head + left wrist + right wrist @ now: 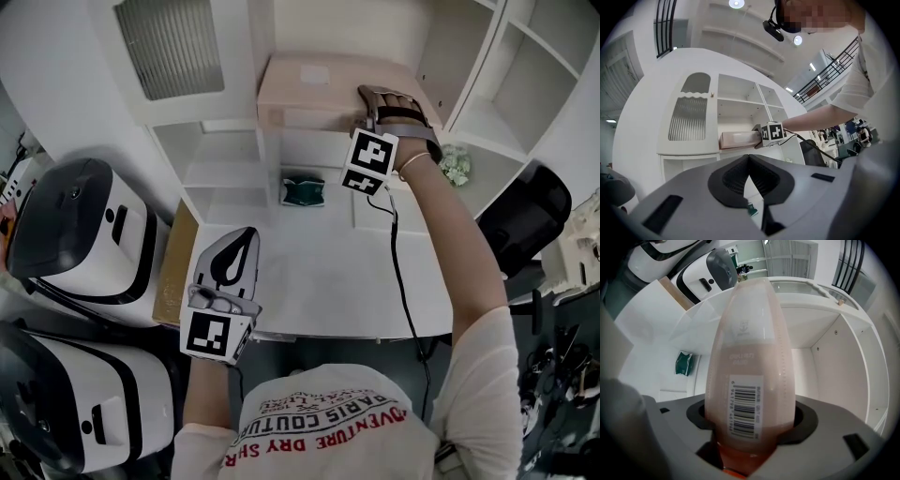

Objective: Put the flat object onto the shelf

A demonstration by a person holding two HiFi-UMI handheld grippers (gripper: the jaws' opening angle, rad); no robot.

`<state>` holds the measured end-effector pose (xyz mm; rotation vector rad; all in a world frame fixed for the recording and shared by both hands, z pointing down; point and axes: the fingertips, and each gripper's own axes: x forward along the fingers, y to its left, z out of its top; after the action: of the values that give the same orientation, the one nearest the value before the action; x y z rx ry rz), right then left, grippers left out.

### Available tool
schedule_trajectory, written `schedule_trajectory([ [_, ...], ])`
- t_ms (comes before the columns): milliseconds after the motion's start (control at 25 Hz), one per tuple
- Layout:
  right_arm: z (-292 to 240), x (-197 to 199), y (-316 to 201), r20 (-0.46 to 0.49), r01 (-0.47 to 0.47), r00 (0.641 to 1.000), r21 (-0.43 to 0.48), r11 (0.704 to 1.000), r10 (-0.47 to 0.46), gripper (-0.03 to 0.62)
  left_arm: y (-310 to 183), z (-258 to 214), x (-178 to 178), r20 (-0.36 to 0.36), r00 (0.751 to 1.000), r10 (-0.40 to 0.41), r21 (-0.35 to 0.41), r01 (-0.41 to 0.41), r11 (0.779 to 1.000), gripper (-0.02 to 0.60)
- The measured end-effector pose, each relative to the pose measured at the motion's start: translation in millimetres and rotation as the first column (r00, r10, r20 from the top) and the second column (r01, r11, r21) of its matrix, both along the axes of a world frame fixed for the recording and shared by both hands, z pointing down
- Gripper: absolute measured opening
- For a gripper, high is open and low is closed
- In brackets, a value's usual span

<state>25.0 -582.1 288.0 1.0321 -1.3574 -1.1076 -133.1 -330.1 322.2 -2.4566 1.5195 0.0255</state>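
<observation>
Parking the flat object (pixel 314 84) on the far shelf (pixel 309 145), right gripper (pixel 377 99) clamped on it, left gripper (pixel 242 246) shut, empty; just needs releasing.

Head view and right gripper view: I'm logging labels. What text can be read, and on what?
"PARIS COUTURE": on the person's shirt, upside down; of the line below it, only "DRY" reads clearly.
Digits on the barcode label of the flat object: too blurred to read.
Faint print above that label: unreadable.
</observation>
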Motion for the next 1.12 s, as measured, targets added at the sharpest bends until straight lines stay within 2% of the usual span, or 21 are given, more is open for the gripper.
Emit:
schedule_trajectory([
  [120,4,-1,-12,-0.003,-0.014,1.000,-0.003,1.000,0.014,0.341,-11,-4,-3,0.003,1.000,0.016,0.007,-0.016,1.000,0.014],
  [280,8,-1,-19,0.031,-0.014,0.999,-0.087,0.996,0.016,0.352,-28,-4,-4,-0.005,0.999,0.040,-0.003,-0.040,0.999,0.014],
  [560,14,0,-27,0.032,0.008,0.999,-0.141,0.990,-0.003,0.398,-45,0,7,0.003,0.998,0.067,-0.025,-0.067,0.997,0.014],
  [800,13,2,-43,-0.003,0.011,1.000,-0.089,0.996,-0.011,0.411,-60,2,19,0.006,0.997,0.071,-0.028,-0.071,0.997,0.014],
  [1120,16,3,-54,-0.023,-0.005,1.000,-0.080,0.997,0.003,0.443,-74,9,32,-0.004,0.998,0.065,-0.036,-0.065,0.997,0.014],
])
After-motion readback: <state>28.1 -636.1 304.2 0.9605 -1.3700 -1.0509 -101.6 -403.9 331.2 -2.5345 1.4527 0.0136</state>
